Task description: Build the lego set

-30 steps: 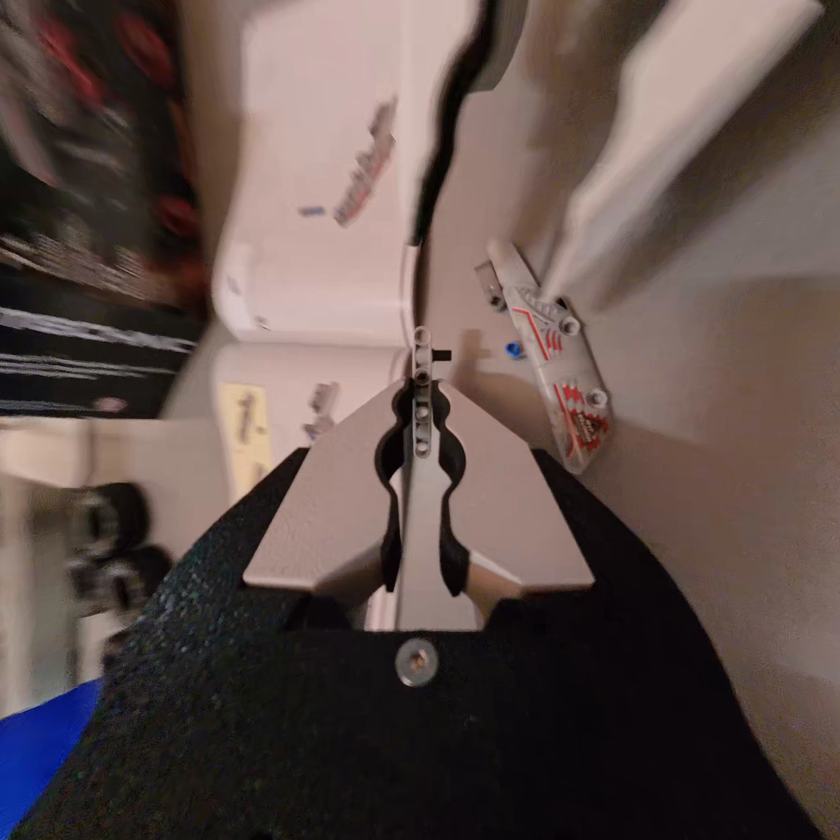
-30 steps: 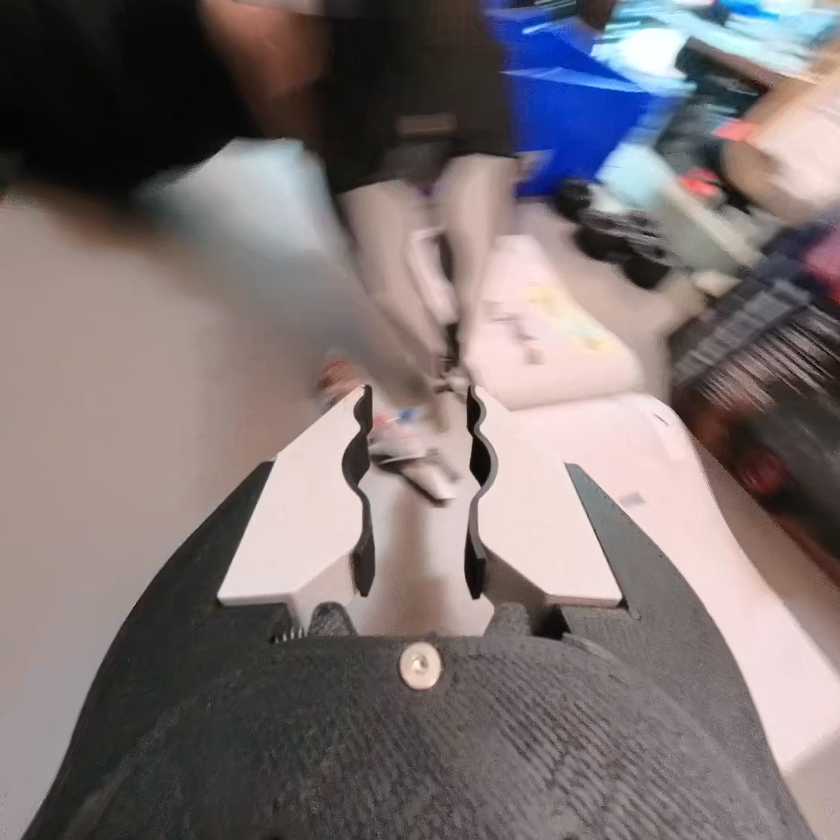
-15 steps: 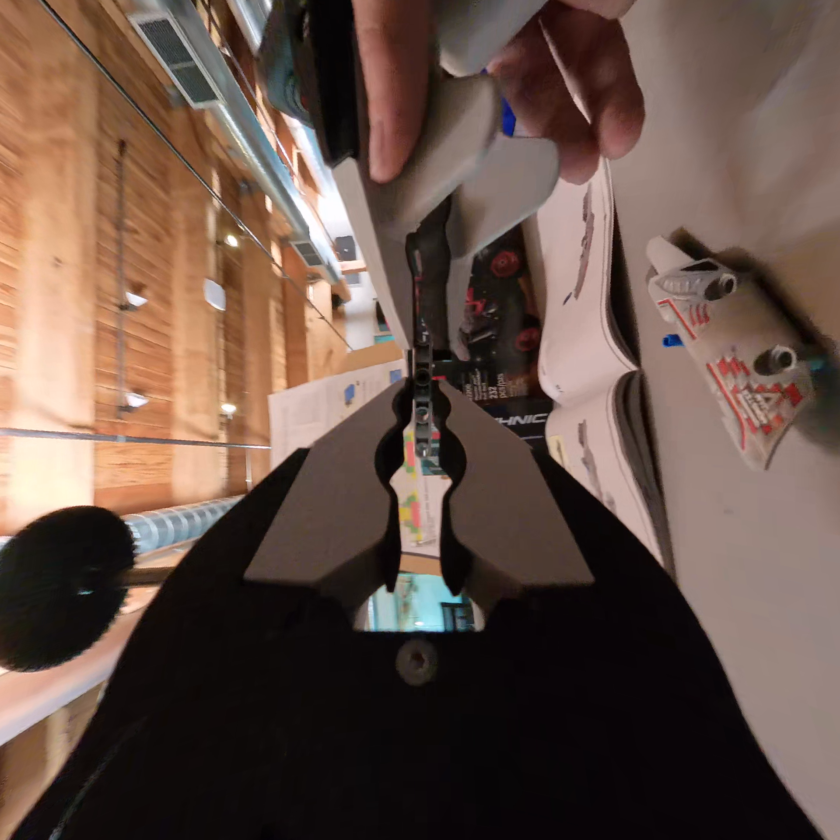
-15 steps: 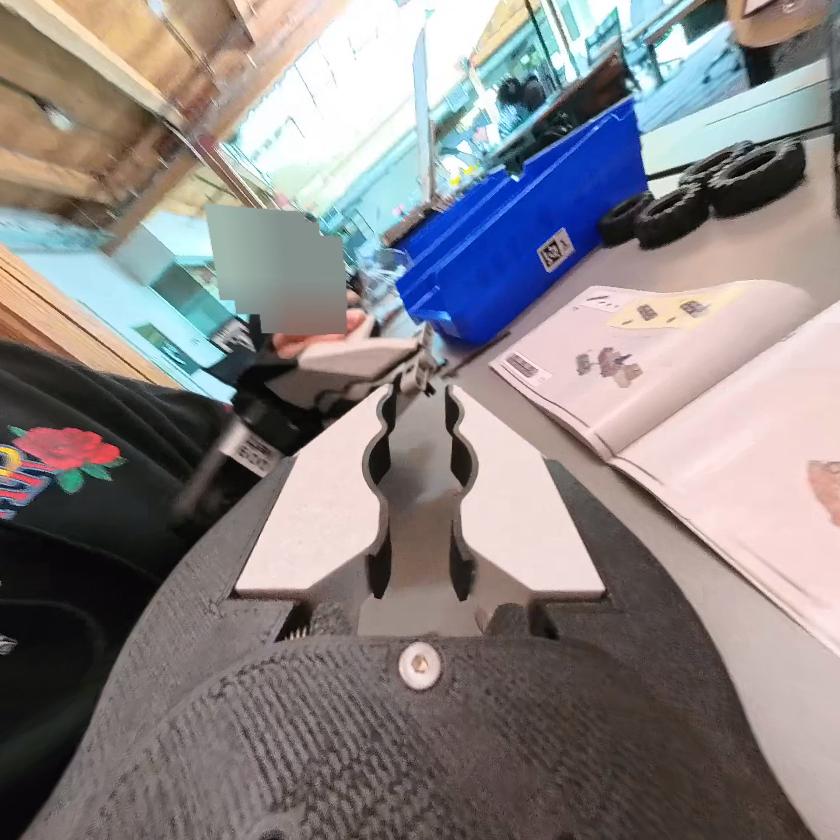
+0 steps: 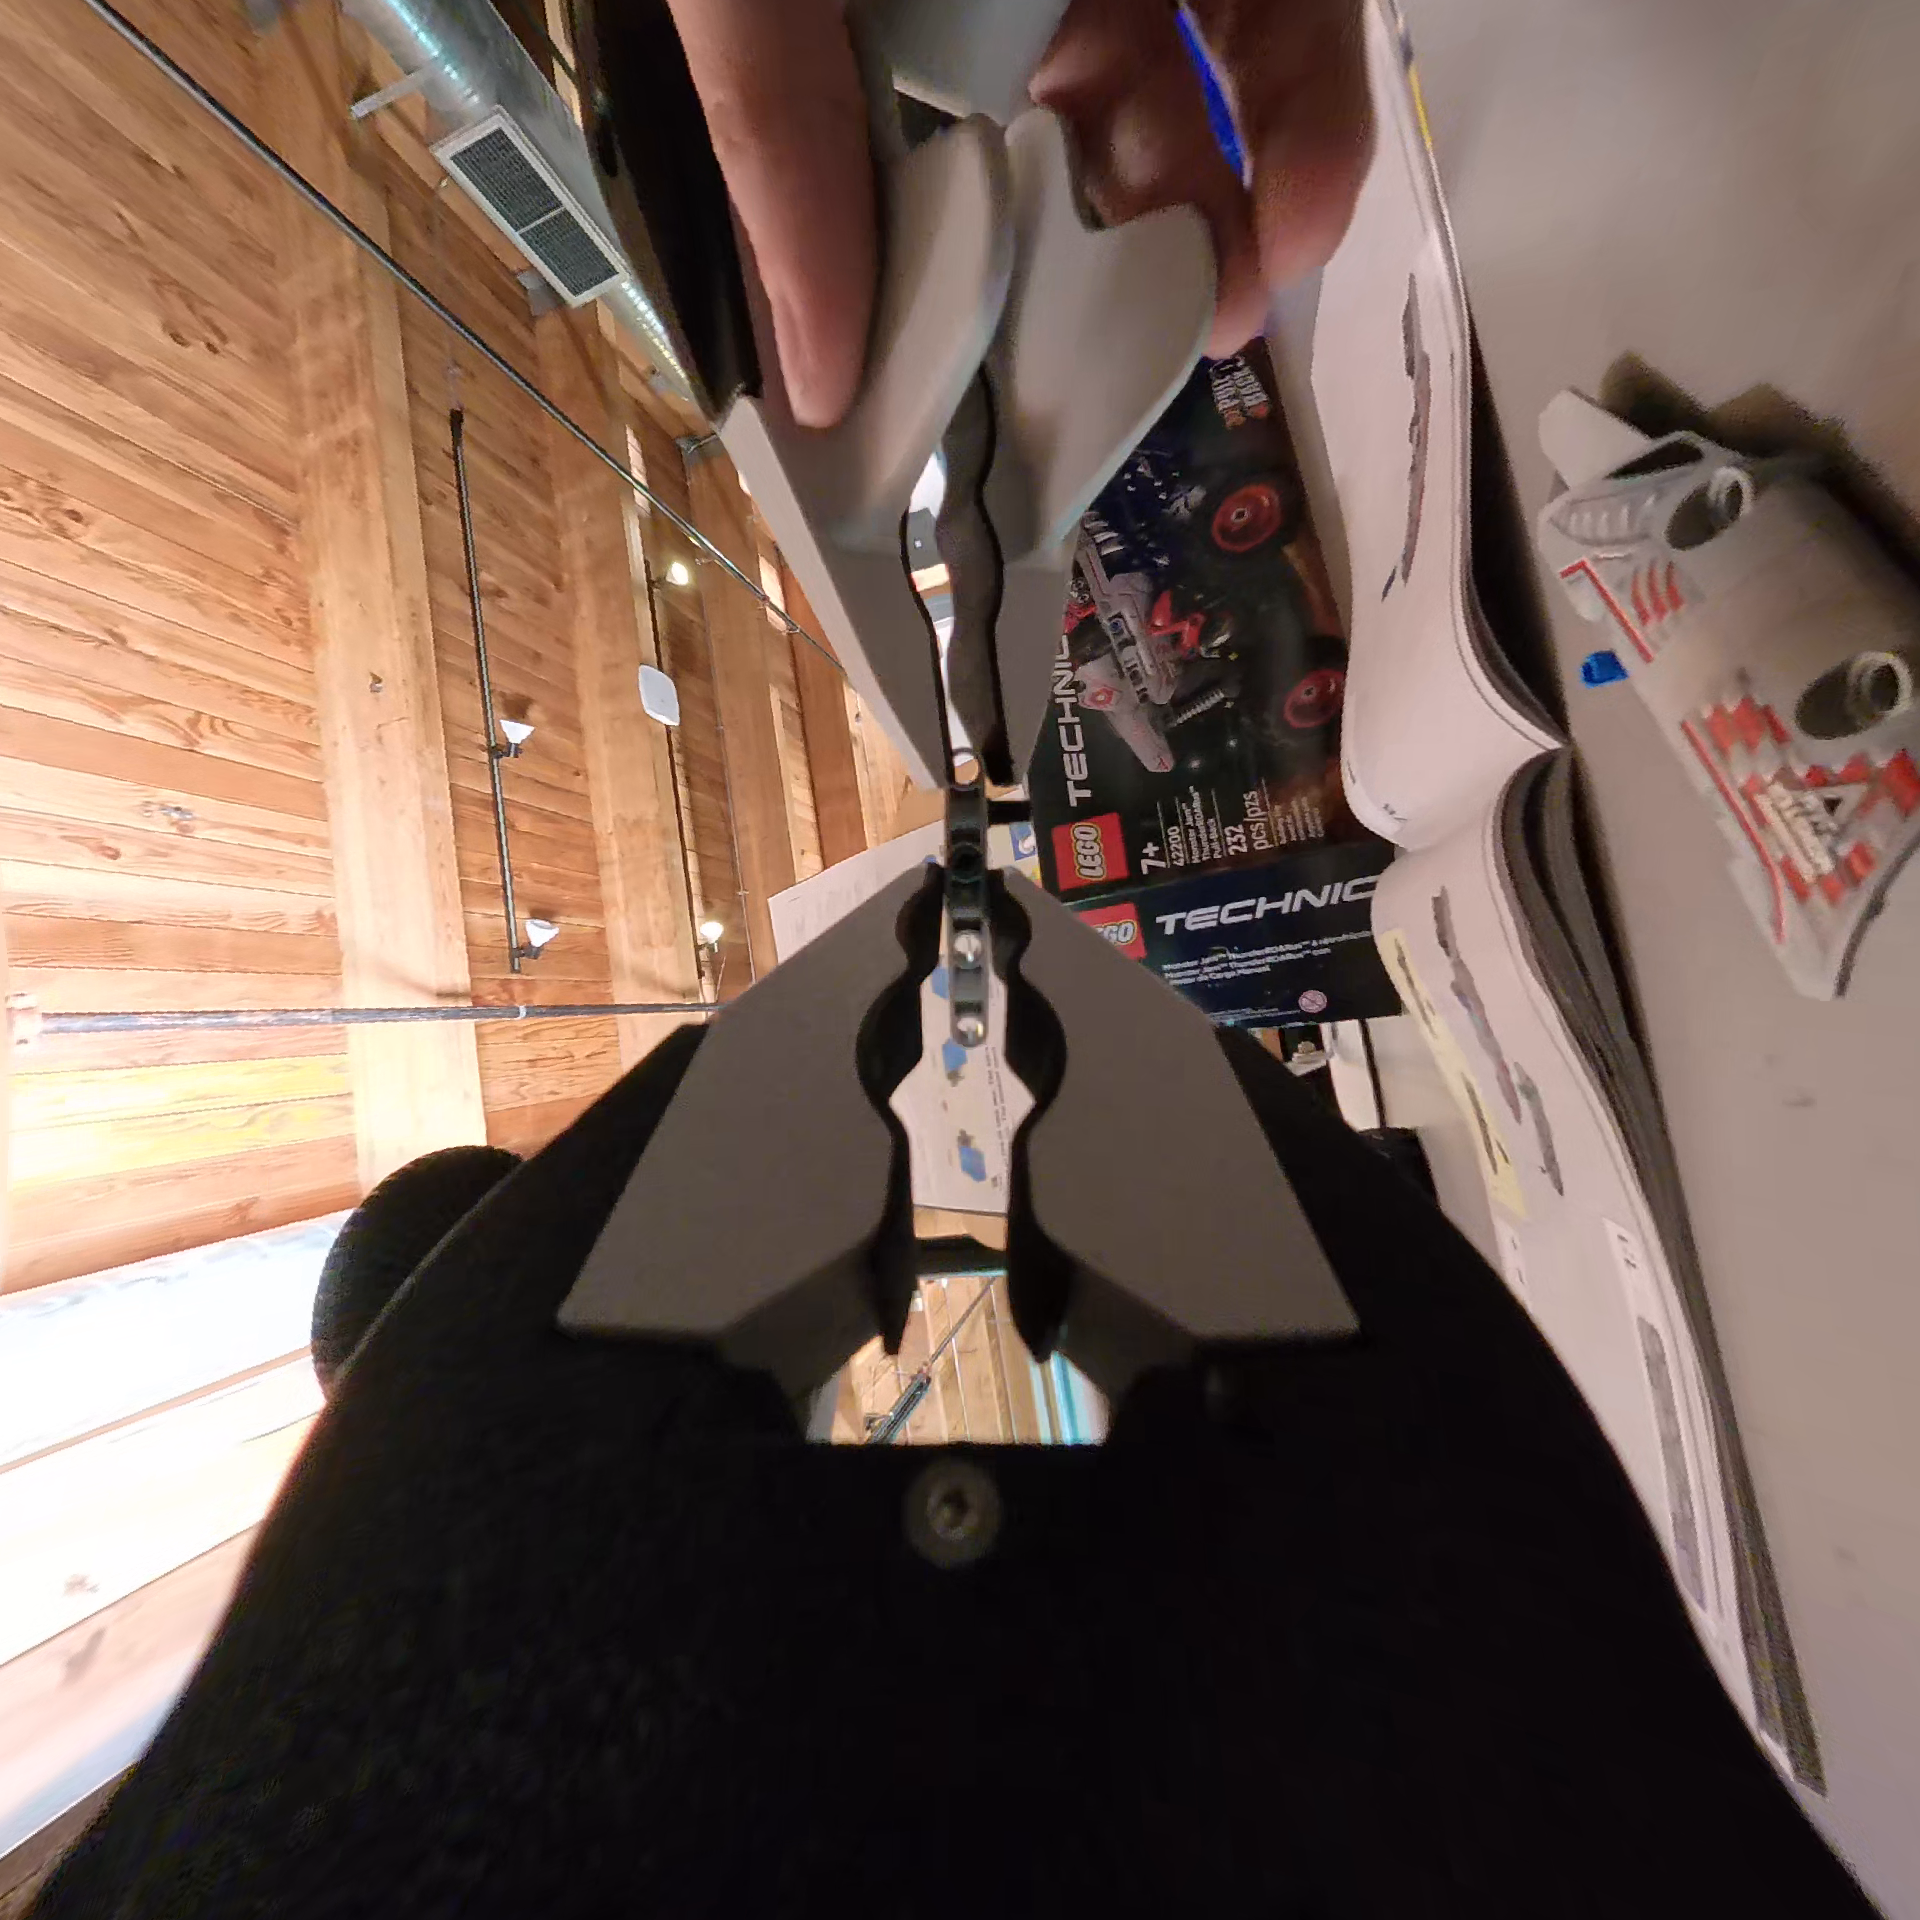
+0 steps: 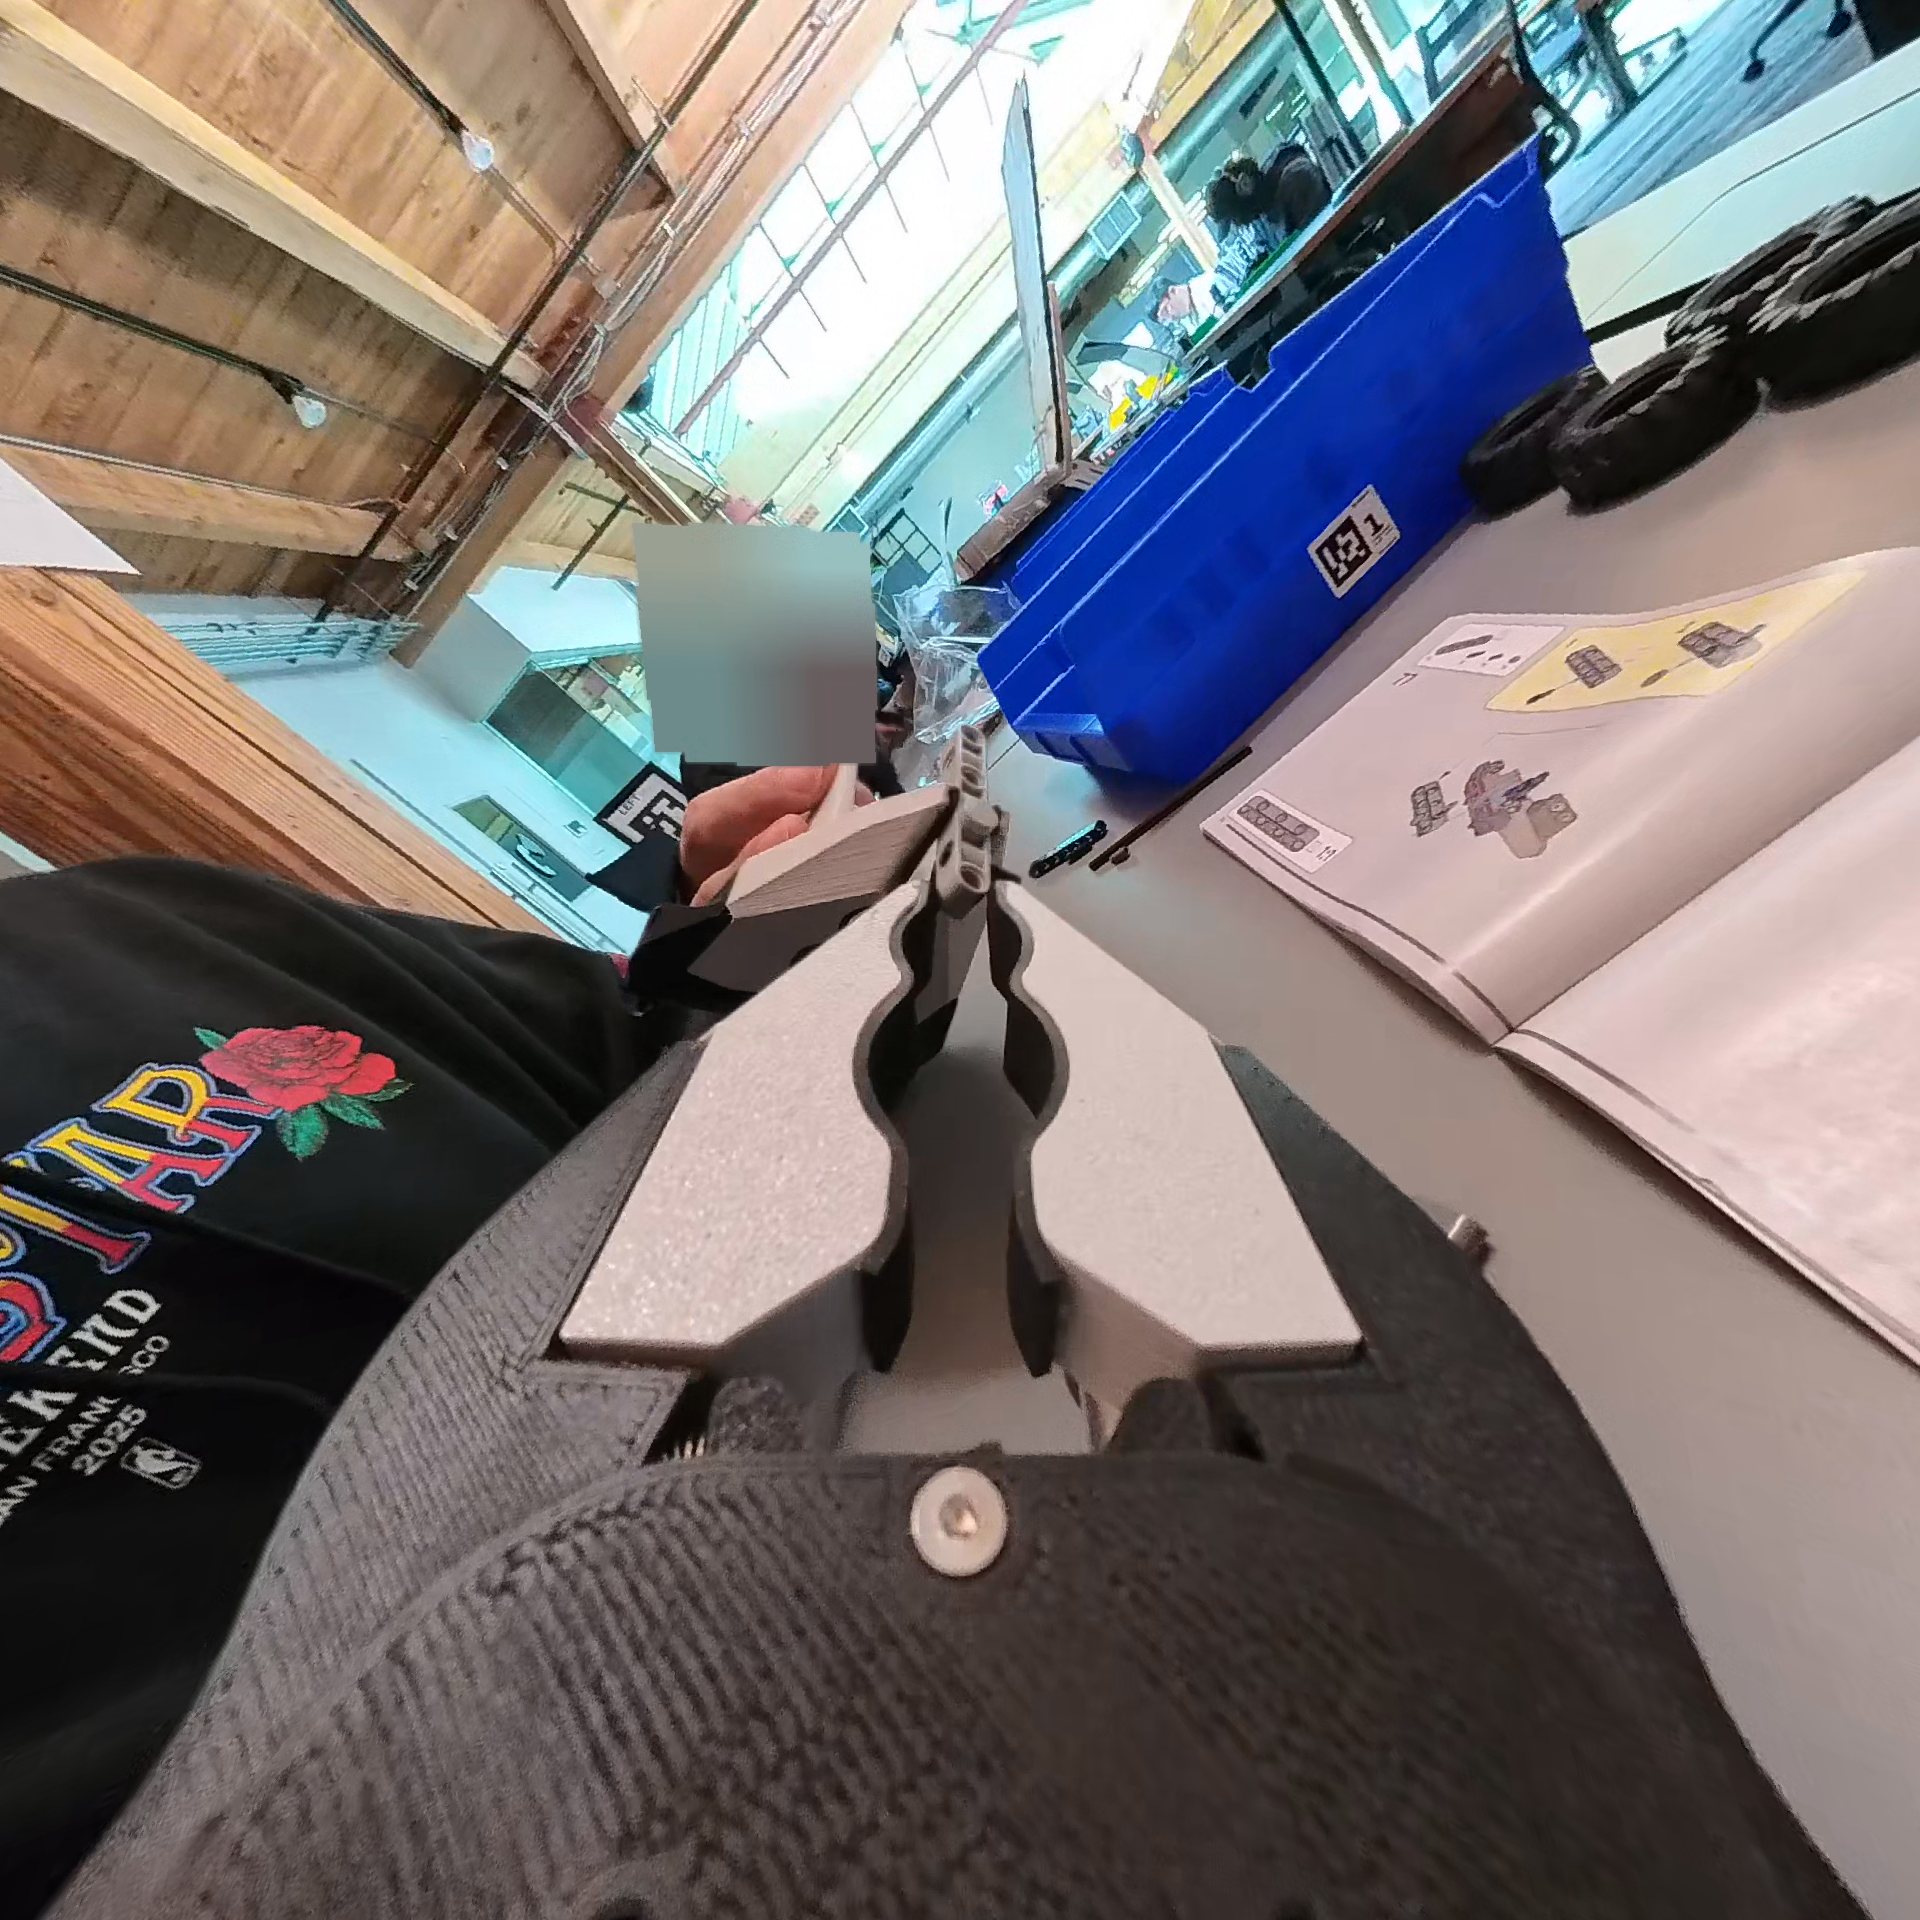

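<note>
My left gripper [image 5: 966, 896] is shut on a thin grey lego beam [image 5: 968, 940] with holes and holds it in the air, pointing forward. A short black pin sticks out of the beam's side. My right gripper [image 6: 958, 902] faces it tip to tip. Its jaws are closed down on the beam's far end [image 6: 964, 831]. In the left wrist view the right gripper [image 5: 966, 753] comes in from the top, held by a hand [image 5: 810, 208]. The left gripper also shows in the right wrist view [image 6: 831, 862].
On the grey table lie a grey panel with red stickers [image 5: 1766, 748], a small blue pin [image 5: 1600, 668], an open instruction booklet [image 6: 1558, 831], a black beam [image 6: 1070, 860] and a black axle [image 6: 1174, 805]. A blue bin [image 6: 1299, 540], black tyres [image 6: 1662, 395] and the set's box [image 5: 1195, 675] stand farther off. My left and right fingertips are right by each other.
Both grippers rose from the table and swung to face each other. The right gripper came up to the beam's far end and its jaws narrowed onto it. The left kept its grip.
</note>
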`<action>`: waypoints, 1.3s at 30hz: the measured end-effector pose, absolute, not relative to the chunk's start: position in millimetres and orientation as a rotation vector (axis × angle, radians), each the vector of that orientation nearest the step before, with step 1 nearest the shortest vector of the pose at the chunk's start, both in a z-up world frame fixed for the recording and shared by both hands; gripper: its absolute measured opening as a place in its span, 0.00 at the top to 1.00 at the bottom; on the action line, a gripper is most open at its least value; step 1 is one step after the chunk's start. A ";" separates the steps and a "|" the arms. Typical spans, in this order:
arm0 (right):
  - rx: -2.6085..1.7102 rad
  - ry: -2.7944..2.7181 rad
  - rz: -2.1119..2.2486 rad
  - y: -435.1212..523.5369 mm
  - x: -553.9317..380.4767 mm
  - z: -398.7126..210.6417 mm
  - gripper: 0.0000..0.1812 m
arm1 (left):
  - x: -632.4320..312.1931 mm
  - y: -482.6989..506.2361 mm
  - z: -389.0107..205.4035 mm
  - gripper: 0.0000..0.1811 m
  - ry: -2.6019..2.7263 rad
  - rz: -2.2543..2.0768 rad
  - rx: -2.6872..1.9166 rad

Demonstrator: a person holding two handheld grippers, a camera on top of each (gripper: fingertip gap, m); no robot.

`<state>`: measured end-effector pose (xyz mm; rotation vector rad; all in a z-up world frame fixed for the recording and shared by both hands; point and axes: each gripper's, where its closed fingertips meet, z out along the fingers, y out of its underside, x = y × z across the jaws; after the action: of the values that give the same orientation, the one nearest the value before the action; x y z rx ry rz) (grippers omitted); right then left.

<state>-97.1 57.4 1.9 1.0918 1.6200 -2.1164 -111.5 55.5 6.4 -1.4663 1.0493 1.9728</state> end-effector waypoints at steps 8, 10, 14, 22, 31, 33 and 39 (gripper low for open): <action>0.810 2.313 -2.315 57.1 -95.8 -1.1 0.97 | -92.8 55.1 6.3 0.94 0.739 1.163 -1.767; 0.709 2.494 -2.301 54.2 -93.6 -6.6 0.97 | -91.5 54.0 6.1 0.93 0.627 0.866 -1.895; 0.559 2.819 -2.142 49.7 -93.2 -29.7 0.97 | -80.9 50.3 -8.5 0.95 0.530 0.336 -2.126; 0.290 3.115 -1.964 45.5 -89.1 -49.7 0.97 | -85.1 45.0 -56.8 0.93 0.707 0.249 -2.396; 0.280 3.129 -1.910 49.2 -89.6 -59.6 0.97 | -89.0 52.7 -61.9 0.98 0.720 0.235 -2.374; 0.284 3.078 -1.922 48.0 -86.8 -59.6 0.97 | -86.6 55.2 -58.8 0.96 0.710 0.209 -2.342; 0.341 3.007 -1.974 48.5 -87.2 -54.7 0.97 | -85.8 57.3 -57.2 0.98 0.696 0.182 -2.308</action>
<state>-87.2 48.5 -54.7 0.3412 3.0069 -1.9737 -85.8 57.3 -57.2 -2.3080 0.6959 0.1817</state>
